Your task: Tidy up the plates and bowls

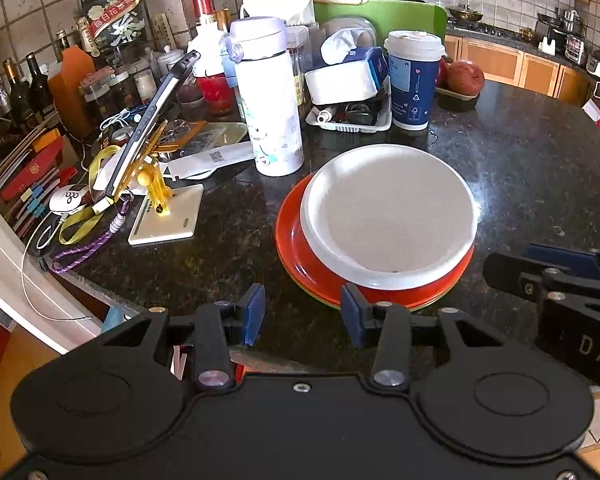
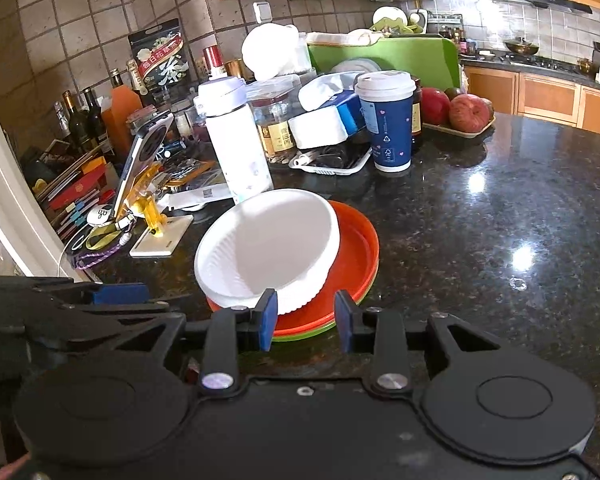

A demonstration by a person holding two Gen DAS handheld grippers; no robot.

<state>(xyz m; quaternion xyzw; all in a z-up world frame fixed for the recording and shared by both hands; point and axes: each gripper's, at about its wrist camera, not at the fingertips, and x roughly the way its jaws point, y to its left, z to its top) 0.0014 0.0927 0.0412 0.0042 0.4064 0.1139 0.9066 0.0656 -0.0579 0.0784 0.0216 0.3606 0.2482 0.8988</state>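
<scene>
A white bowl [image 1: 388, 216] [image 2: 268, 248] sits on an orange-red plate [image 1: 296, 240] [image 2: 356, 248]. That plate lies on a green plate [image 1: 320, 300] [image 2: 316, 334], all stacked on the dark granite counter [image 1: 520, 184]. My left gripper [image 1: 304, 314] hovers just before the stack's near-left rim, open, with only counter between its blue pads. My right gripper [image 2: 306, 320] is open at the near rim of the stack. The plates' edge shows behind the gap, and the pads do not press on it. Each gripper also shows in the other's view: the right gripper [image 1: 540, 272] and the left gripper [image 2: 112, 296].
Behind the stack stand a white bottle [image 1: 272, 96], a blue paper cup [image 1: 412, 80], a tissue pack [image 1: 348, 76] over a plastic tray [image 1: 352, 126], and apples [image 1: 464, 76]. A phone on a yellow stand [image 1: 148, 152] and several bottles crowd the left. Bare counter lies right [image 2: 500, 240].
</scene>
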